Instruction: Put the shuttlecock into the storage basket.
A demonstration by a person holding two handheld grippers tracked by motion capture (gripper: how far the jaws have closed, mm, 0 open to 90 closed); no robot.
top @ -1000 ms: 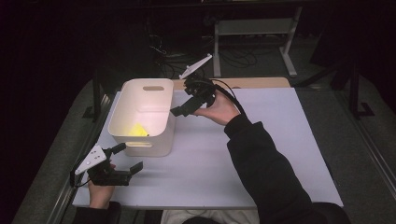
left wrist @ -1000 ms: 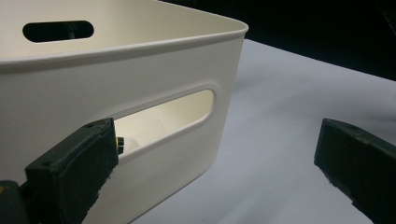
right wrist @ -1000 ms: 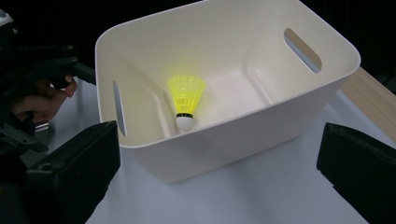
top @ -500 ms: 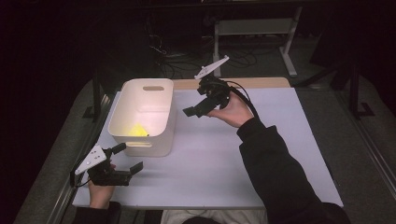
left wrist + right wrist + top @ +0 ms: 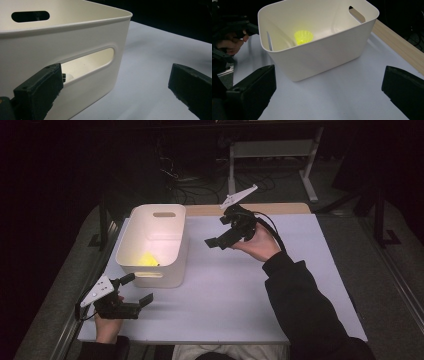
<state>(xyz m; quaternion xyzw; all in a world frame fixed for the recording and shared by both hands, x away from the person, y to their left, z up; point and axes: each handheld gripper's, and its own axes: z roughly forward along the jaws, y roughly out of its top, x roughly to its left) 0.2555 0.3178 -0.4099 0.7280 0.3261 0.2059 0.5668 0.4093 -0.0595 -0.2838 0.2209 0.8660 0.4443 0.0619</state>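
Two tongs gape empty: right tongs (image 5: pixel 218 241) raised beside the white bin (image 5: pixel 153 245); left tongs (image 5: pixel 137 290) at its near wall, closer. Yellow object (image 5: pixel 303 37) lies inside.

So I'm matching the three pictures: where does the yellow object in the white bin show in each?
High view: yellow object on the floor of the white bin, left of centre.
Left gripper view: not seen; the bin's wall hides the inside.
Right gripper view: upper centre, inside the bin.
Shared landmark: the bin's handle slot.
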